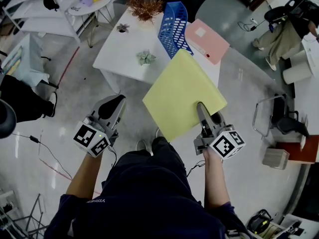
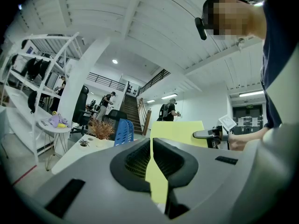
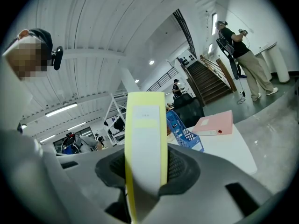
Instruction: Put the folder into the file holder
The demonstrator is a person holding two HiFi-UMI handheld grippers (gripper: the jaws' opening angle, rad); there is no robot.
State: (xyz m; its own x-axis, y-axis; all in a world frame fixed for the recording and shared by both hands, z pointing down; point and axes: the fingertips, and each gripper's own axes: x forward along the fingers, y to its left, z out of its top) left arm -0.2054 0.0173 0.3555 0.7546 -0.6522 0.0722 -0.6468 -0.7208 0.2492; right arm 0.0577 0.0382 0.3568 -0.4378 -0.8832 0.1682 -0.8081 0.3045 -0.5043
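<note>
Carrying is the step we judge to be in hand. Our right tongs (image 1: 200, 107) pinch the yellow folder (image 1: 182, 91) by its near edge and hold it in the air, broad face up, short of the counter and touching nothing else. Our left tongs (image 1: 113, 104) hang beside it, drawn together to a thin slit with nothing between them.

Past the folder's far corner stands the white counter (image 1: 122, 51). A small green plant (image 1: 145, 58) sits on its near part. Farther back stands the blue file holder (image 1: 172, 26), a mesh rack, with a pink folder (image 1: 207, 40) lying just beside it on the right. A dried russet bush (image 1: 144, 5) stands at the far edge.

The next move, as we judge it, calls for bringing the folder over the counter, turning it on edge to match the holder's slot, and sliding it in clear of the pink folder.

Around the counter we see a pale glossy floor (image 1: 239, 83), a dark chair (image 1: 281, 117) off to the right and a round white table (image 1: 94, 1) at the far left.
</note>
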